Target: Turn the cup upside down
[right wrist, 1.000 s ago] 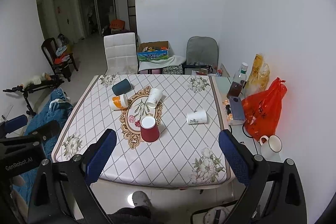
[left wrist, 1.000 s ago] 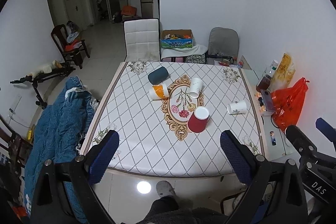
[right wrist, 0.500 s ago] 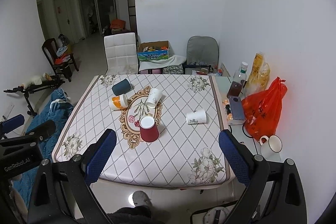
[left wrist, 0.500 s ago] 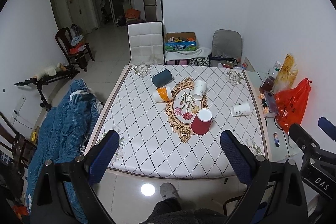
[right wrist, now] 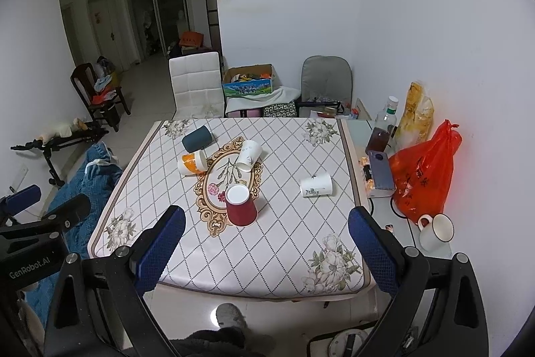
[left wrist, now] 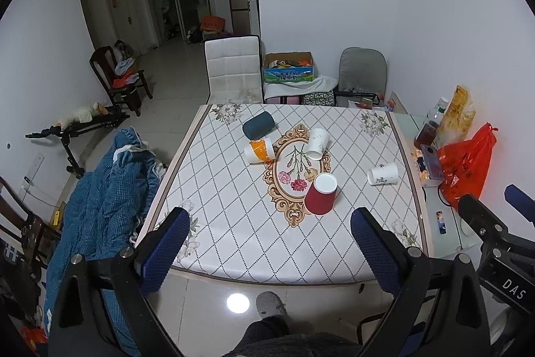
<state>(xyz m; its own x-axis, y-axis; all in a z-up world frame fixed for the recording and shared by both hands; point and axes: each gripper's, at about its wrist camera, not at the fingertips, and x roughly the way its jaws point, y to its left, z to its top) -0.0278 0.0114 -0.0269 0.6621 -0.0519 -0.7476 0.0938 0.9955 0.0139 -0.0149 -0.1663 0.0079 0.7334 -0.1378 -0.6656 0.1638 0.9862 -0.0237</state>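
Note:
A red cup (left wrist: 320, 193) (right wrist: 240, 204) stands upside down near the middle of the quilted table (left wrist: 234, 223) (right wrist: 287, 250). Four cups lie on their sides farther back: a dark teal one (left wrist: 258, 124) (right wrist: 197, 139), an orange-and-white one (left wrist: 259, 150) (right wrist: 192, 161), a white one (left wrist: 317, 143) (right wrist: 248, 155) and a white one to the right (left wrist: 383, 173) (right wrist: 316, 184). My left gripper (left wrist: 267, 243) and my right gripper (right wrist: 265, 243) are both open and empty, held high before the table's near edge.
A side shelf at the right holds an orange bag (right wrist: 424, 176), bottles (right wrist: 384, 126), a phone (right wrist: 381, 169) and a white mug (right wrist: 434, 231). A blue blanket (left wrist: 100, 199) hangs left of the table. A white chair (left wrist: 232, 69) and a grey chair (left wrist: 361, 71) stand behind it.
Both grippers have risen and drawn back slightly, so the table sits a little lower in the left wrist view. The cups have not moved.

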